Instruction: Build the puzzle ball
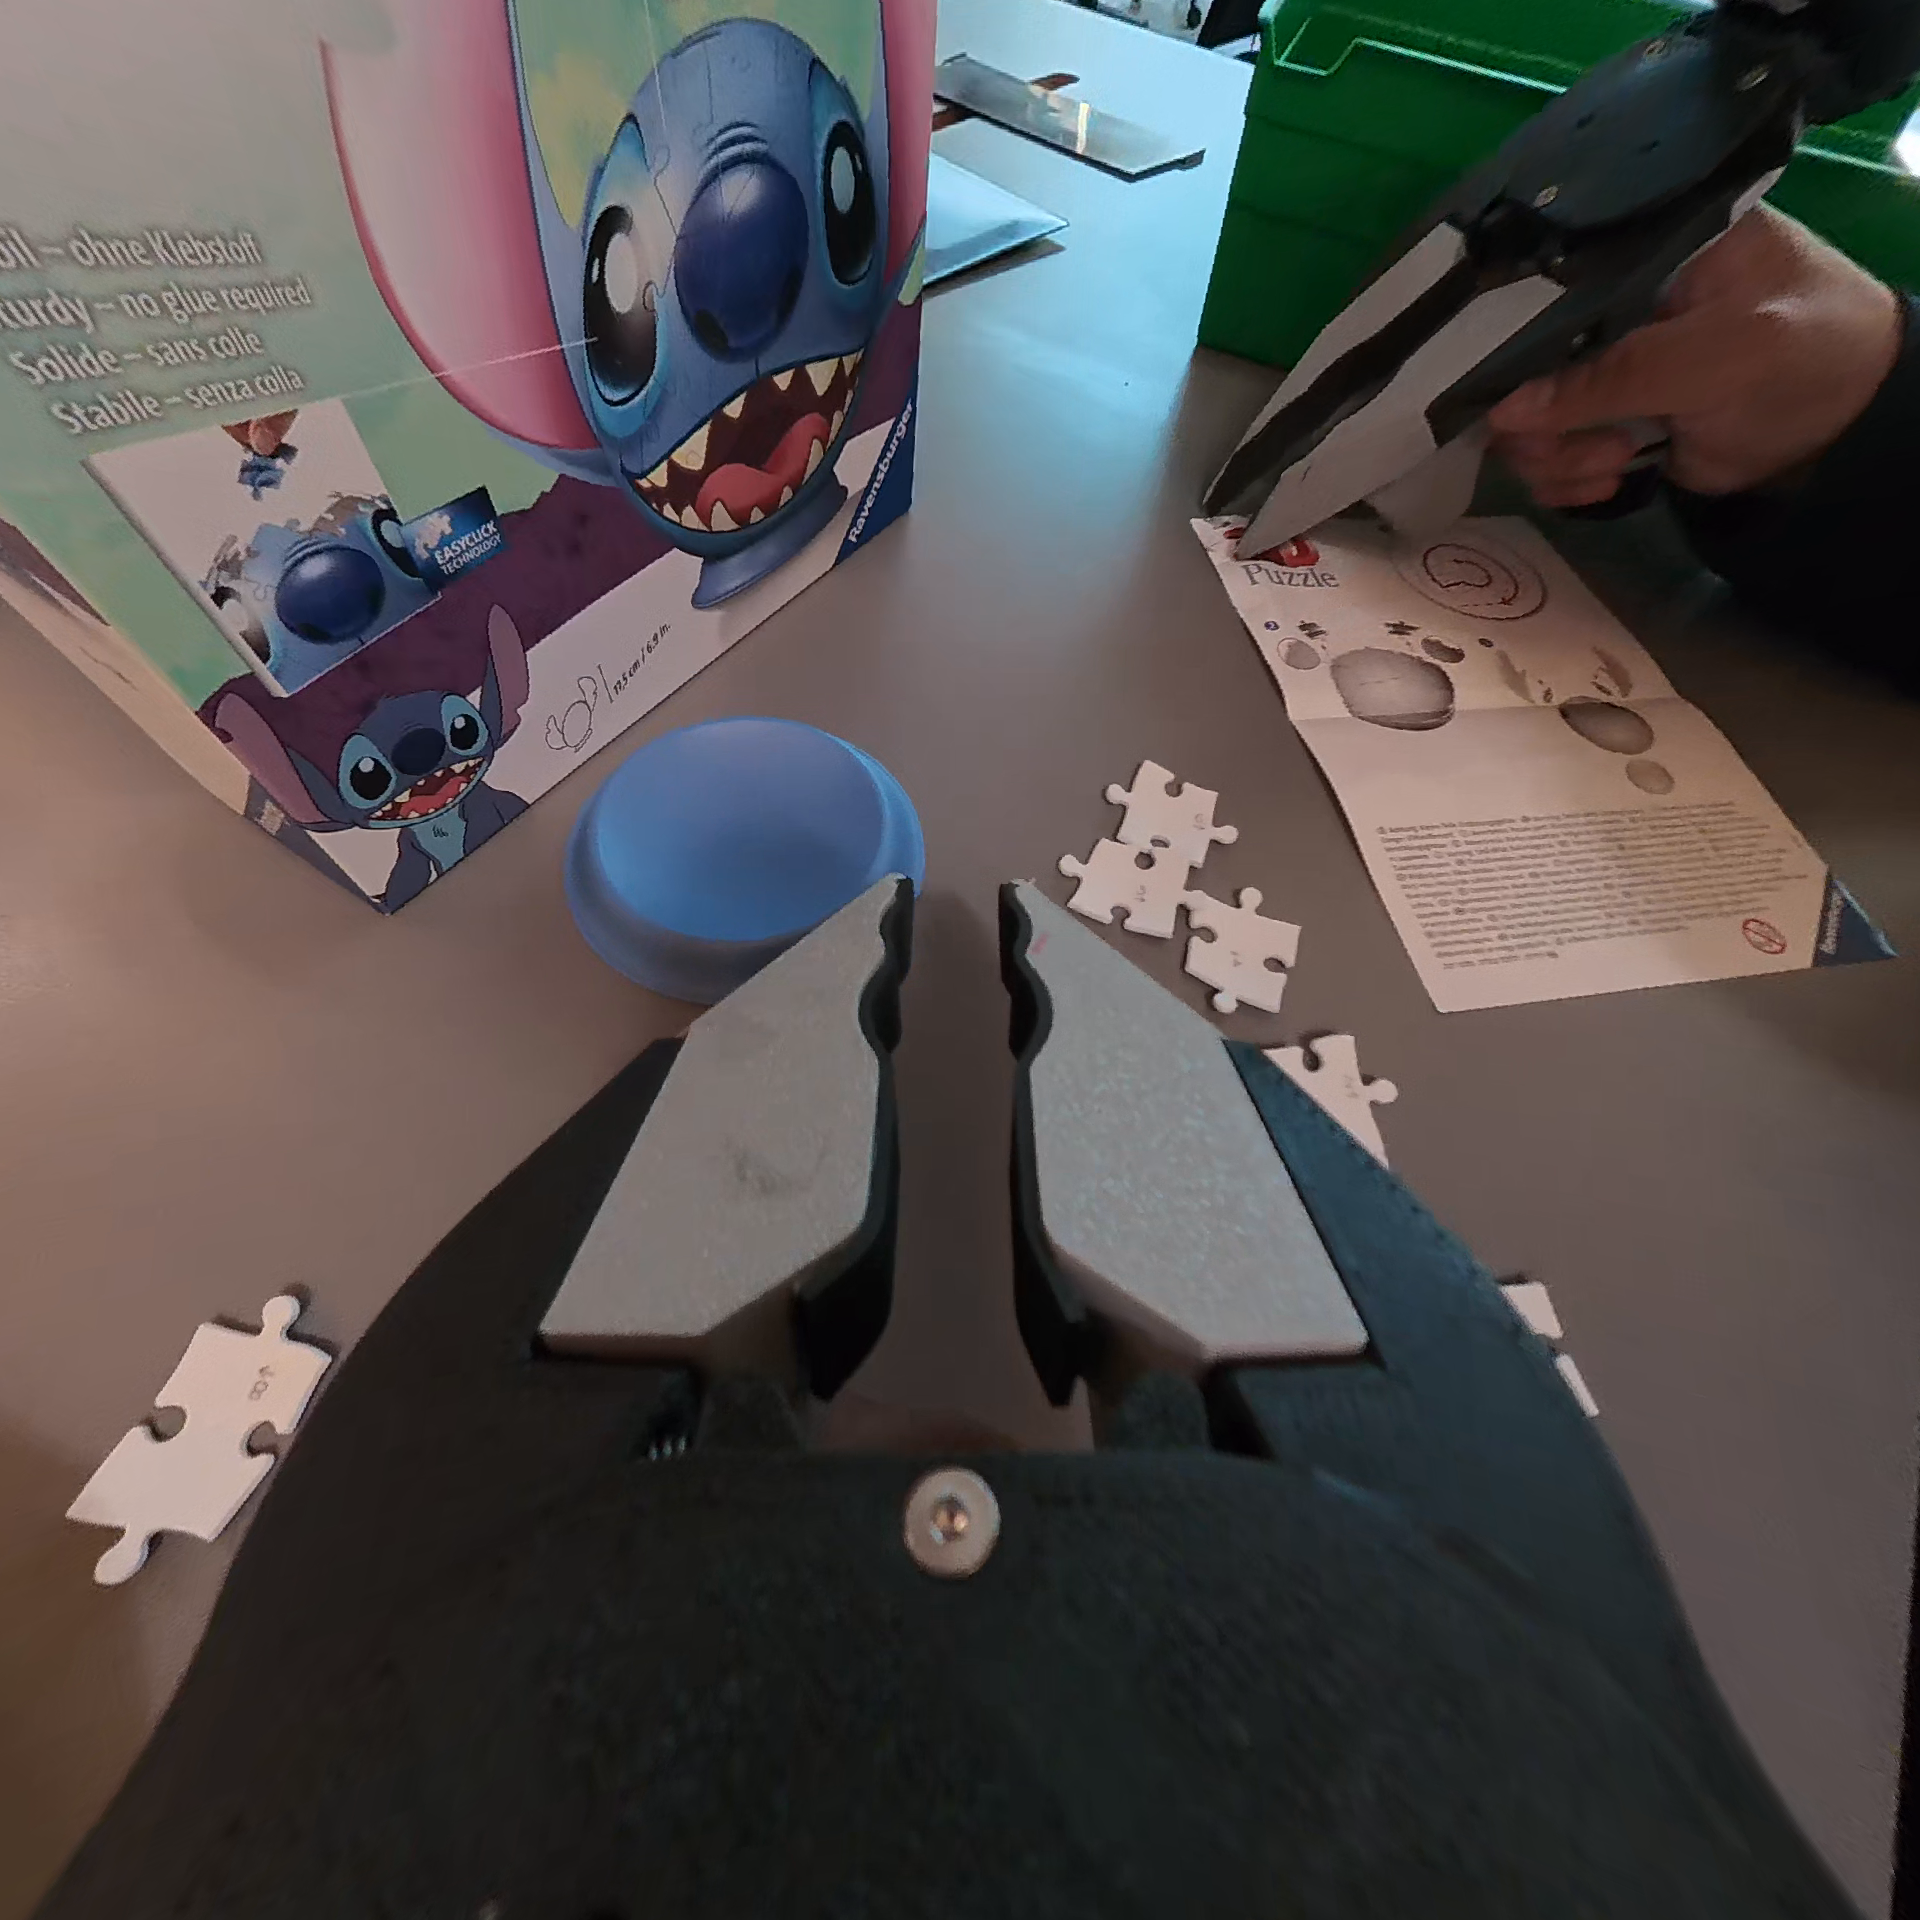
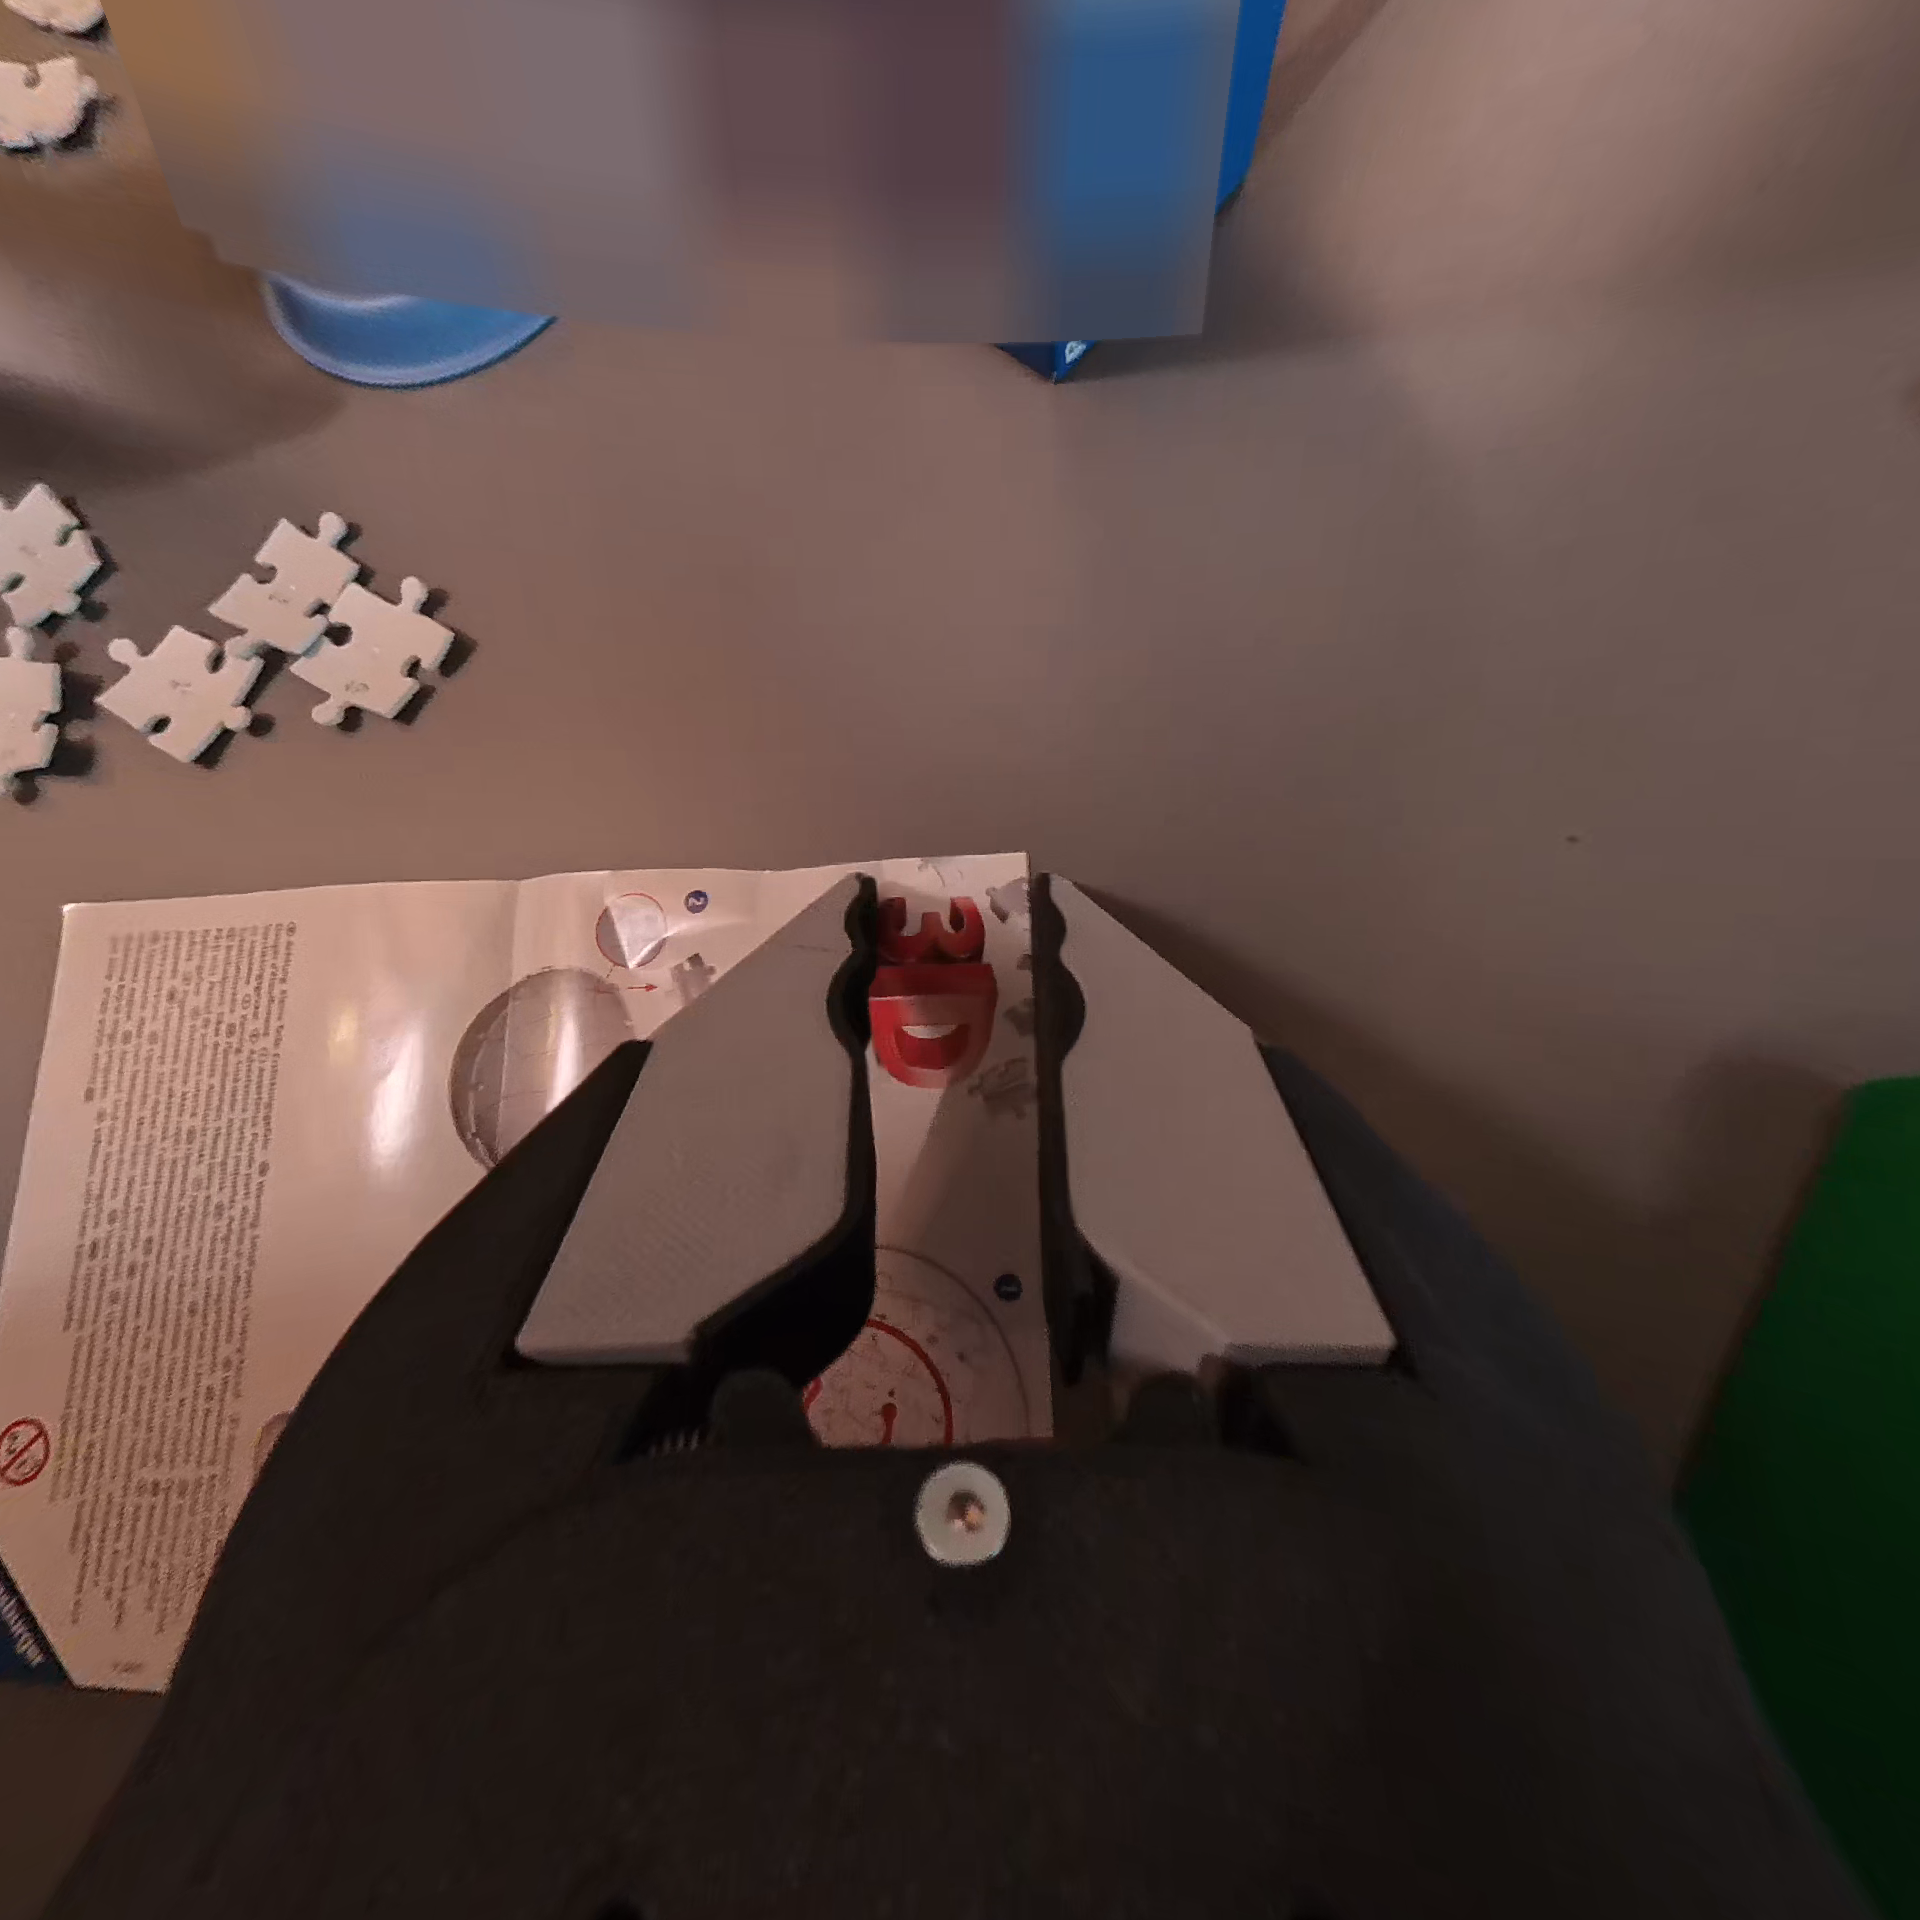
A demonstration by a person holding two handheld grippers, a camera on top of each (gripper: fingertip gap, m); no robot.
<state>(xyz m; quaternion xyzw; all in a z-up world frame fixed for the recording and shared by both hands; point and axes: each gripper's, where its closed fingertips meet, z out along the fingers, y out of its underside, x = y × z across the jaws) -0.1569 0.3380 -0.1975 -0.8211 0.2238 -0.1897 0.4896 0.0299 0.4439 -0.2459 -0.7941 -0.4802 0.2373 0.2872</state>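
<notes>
My left gripper (image 1: pixel 956 894) is open by a narrow gap and empty, just above the table next to the blue round stand (image 1: pixel 743 831). White puzzle pieces (image 1: pixel 1174 862) lie face down to its right, partly joined. One more piece (image 1: pixel 197 1423) lies at the near left. My right gripper (image 2: pixel 953 888) is open, its tips down on the far corner of the folded instruction sheet (image 2: pixel 260 1143). It also shows in the left wrist view (image 1: pixel 1247 530), held by a hand. The pieces (image 2: pixel 312 634) and the stand (image 2: pixel 405 332) show beyond the sheet.
The tall printed puzzle box (image 1: pixel 416 416) stands at the left behind the stand. A green crate (image 1: pixel 1455 156) sits at the back right, and in the right wrist view (image 2: pixel 1818 1351) it is close beside my right gripper. Flat dark sheets (image 1: pixel 1060 120) lie behind the box. The left gripper's tips are roughly 25 cm from the right gripper's.
</notes>
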